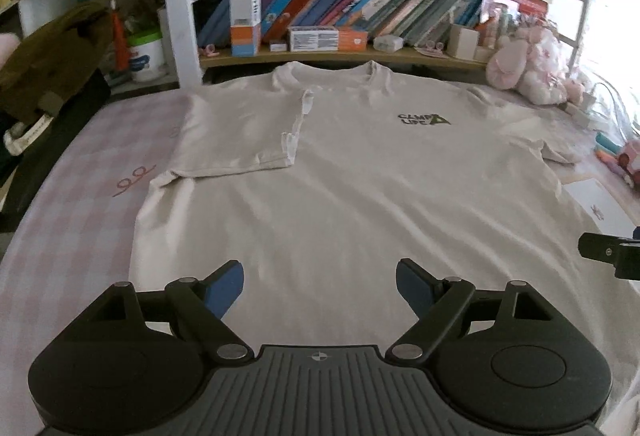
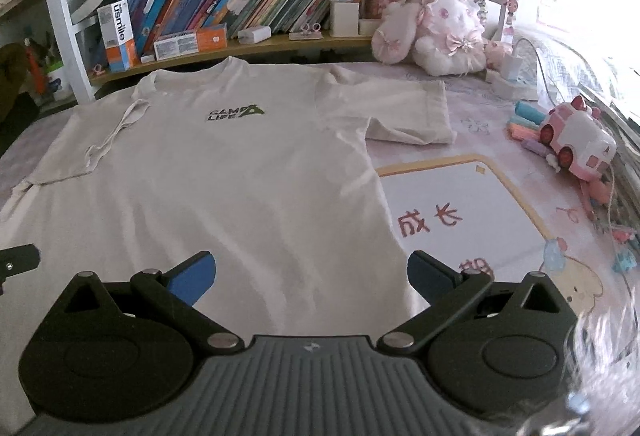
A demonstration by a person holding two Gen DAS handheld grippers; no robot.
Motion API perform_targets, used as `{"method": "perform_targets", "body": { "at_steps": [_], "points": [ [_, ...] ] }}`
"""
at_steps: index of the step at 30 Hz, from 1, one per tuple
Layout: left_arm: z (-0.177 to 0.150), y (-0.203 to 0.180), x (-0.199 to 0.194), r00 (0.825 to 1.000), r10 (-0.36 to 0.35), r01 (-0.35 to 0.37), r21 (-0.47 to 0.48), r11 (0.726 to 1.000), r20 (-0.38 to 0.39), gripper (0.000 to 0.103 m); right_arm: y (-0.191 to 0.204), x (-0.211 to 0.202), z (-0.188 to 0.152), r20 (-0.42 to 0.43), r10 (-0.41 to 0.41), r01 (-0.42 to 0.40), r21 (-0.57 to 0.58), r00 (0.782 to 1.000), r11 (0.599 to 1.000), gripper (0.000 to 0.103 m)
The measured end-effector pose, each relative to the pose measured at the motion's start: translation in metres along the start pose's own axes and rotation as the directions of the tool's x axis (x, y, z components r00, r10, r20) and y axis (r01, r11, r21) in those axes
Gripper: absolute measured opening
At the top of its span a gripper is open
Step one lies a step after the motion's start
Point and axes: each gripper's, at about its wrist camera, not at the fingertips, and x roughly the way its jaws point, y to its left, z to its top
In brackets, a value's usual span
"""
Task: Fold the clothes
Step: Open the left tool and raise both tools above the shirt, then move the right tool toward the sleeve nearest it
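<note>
A cream T-shirt (image 1: 340, 188) with a dark "CAMP LIFE" logo (image 1: 424, 119) lies flat, front up, on a pink checked table cover; it also shows in the right wrist view (image 2: 224, 196). Its left sleeve (image 1: 240, 132) is folded in over the chest. Its right sleeve (image 2: 404, 112) lies spread outward. My left gripper (image 1: 320, 286) is open and empty over the shirt's lower hem. My right gripper (image 2: 312, 278) is open and empty over the shirt's lower right side edge. Part of the right gripper (image 1: 612, 254) shows at the left view's right edge.
A bookshelf (image 2: 240, 4) with books and boxes stands behind the shirt. A pink plush toy (image 2: 436, 32) sits at the back right. A pink toy car (image 2: 576, 140) and crayons lie at the right. A printed mat (image 2: 460, 212) lies beside the shirt. A brown plush (image 1: 52, 56) is left.
</note>
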Motion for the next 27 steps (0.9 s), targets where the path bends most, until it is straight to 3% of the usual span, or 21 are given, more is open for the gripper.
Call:
{"method": "perform_targets", "body": {
  "at_steps": [6, 11, 20, 24, 27],
  "points": [
    [-0.004, 0.002, 0.003, 0.998, -0.063, 0.064, 0.039, 0.997, -0.009, 0.086, 0.016, -0.009, -0.008, -0.005, -0.018, 0.018, -0.026, 1.0, 1.0, 0.103],
    [-0.004, 0.001, 0.005, 0.998, -0.068, 0.068, 0.036, 0.997, -0.013, 0.086, 0.015, -0.01, -0.008, -0.004, -0.03, 0.03, -0.025, 1.0, 0.999, 0.103],
    [-0.003, -0.014, 0.008, 0.997, 0.069, -0.072, -0.09, 0.993, -0.035, 0.086, -0.013, 0.014, 0.005, -0.006, 0.071, -0.071, -0.072, 0.997, 0.995, 0.103],
    [0.001, -0.043, 0.006, 0.987, 0.154, -0.159, -0.144, 0.977, -0.045, 0.086, -0.046, 0.031, 0.019, -0.014, 0.138, -0.138, -0.091, 0.99, 0.986, 0.103],
    [0.004, -0.065, 0.007, 0.984, 0.174, -0.178, -0.184, 0.967, -0.039, 0.086, -0.078, 0.046, 0.032, -0.007, 0.184, -0.184, -0.077, 0.983, 0.98, 0.103]
  ]
}}
